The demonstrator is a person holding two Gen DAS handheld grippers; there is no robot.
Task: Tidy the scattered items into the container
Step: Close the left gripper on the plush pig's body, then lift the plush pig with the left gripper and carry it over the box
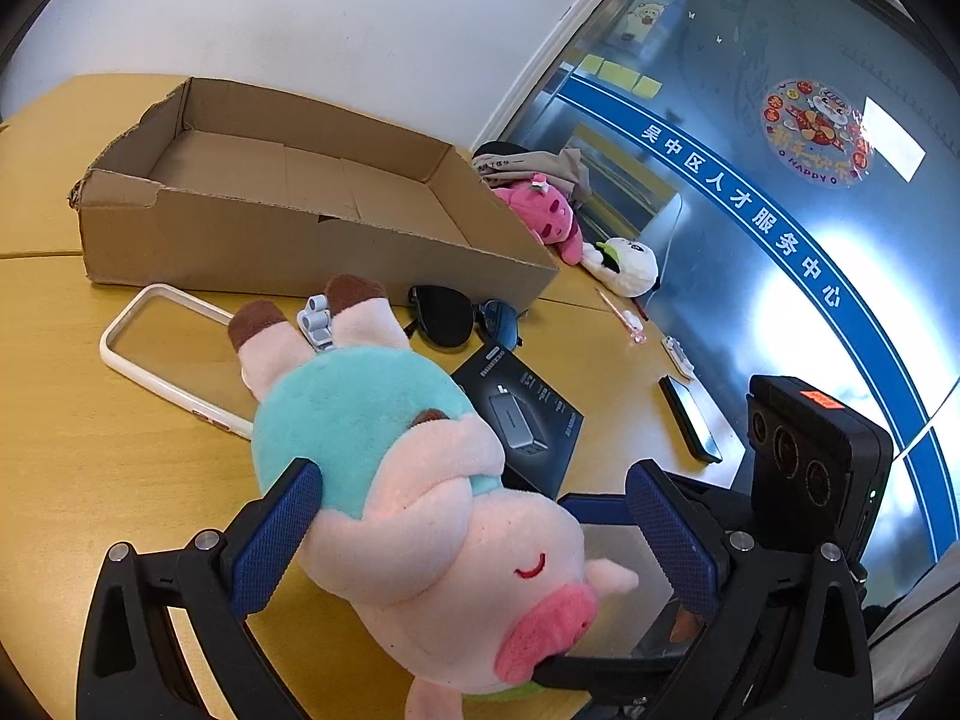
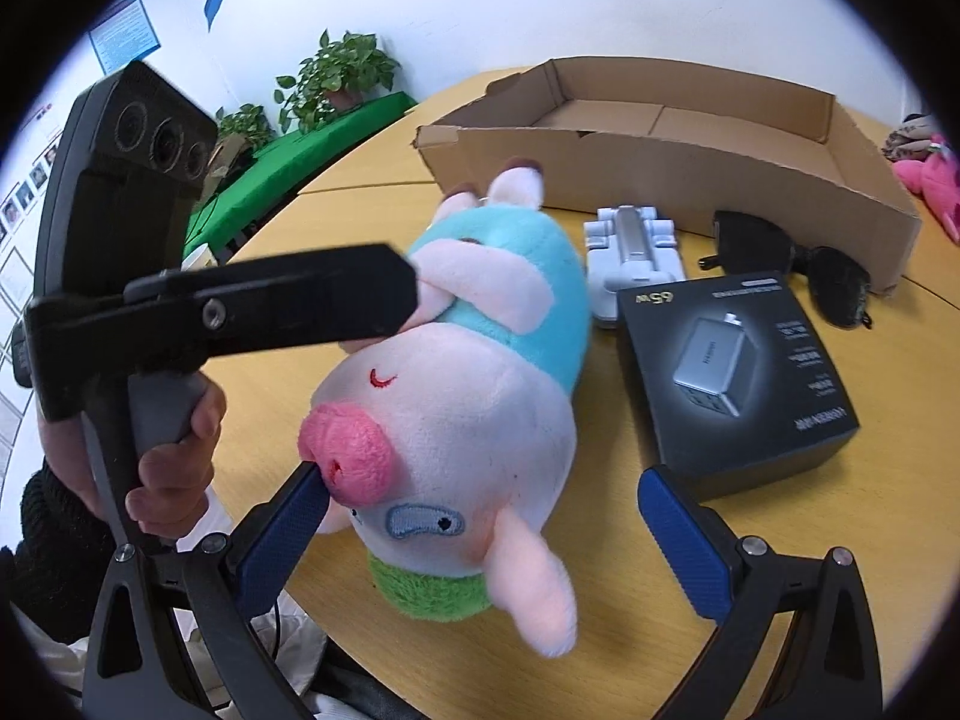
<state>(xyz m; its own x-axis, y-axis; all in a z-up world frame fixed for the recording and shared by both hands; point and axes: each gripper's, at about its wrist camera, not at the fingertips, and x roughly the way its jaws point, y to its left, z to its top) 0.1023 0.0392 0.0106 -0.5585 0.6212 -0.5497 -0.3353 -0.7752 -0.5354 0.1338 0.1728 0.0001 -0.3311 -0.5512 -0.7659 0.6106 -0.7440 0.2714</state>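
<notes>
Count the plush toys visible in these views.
3: the pig plush between both grippers' jaws, a pink plush and a white plush beside the cardboard box. Others may be hidden.

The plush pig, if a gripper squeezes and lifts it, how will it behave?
The plush pig looks soft and stuffed, so it will probably compress between the pads. It likely weighs little for its bulk. Its fuzzy fabric should resist slipping, though the legs may droop.

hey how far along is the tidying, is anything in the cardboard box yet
Nothing is done yet: the cardboard box shows only a bare bottom. In hand: both grippers are open around the plush pig on the table, left gripper at its body, right gripper at its head. Left to move: the pig, charger box, sunglasses, phone case and white stand.
</notes>
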